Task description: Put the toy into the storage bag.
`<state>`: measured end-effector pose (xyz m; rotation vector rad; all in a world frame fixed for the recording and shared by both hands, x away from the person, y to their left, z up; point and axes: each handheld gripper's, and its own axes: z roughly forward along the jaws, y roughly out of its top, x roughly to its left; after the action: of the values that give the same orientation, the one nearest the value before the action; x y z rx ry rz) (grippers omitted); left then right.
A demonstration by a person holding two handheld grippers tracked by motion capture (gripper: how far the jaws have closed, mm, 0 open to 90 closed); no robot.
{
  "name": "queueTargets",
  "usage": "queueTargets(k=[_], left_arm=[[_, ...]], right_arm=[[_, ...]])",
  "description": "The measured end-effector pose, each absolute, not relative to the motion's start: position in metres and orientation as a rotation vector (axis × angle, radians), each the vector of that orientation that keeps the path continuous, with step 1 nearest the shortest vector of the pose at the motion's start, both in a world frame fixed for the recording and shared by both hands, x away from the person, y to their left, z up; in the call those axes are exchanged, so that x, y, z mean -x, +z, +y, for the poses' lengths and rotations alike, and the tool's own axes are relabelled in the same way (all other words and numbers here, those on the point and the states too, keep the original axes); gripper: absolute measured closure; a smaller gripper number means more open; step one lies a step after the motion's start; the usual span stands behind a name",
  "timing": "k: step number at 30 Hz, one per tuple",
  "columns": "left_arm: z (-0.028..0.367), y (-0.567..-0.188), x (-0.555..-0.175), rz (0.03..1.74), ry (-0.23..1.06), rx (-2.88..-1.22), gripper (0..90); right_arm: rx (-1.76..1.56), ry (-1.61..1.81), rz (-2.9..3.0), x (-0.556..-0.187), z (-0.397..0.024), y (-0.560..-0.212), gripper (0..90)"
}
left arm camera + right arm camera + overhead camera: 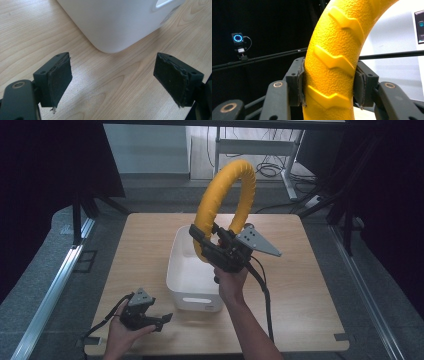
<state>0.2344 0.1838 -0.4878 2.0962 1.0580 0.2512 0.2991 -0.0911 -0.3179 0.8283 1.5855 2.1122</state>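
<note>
Yellow ring (226, 200) sits in the middle of the frame, held up over the white bin (192, 270). Your right gripper (216, 245) has its jaws squeezed tight on the ring's lower part, so it can't drop. Your left gripper (162, 320) rests low at the bottom left, jaws wide open and empty, near the bin's corner. The tabletop (300, 285) has lots of room on the right.
</note>
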Motion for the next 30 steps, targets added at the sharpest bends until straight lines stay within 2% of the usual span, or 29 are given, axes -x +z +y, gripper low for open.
queueTargets(k=[30], left_arm=[[0.184,-0.488,-0.234,1.055,0.245,-2.100,15.1]], right_arm=[[-0.826,2.083,1.635,-0.291,-0.041,-0.341,49.8]])
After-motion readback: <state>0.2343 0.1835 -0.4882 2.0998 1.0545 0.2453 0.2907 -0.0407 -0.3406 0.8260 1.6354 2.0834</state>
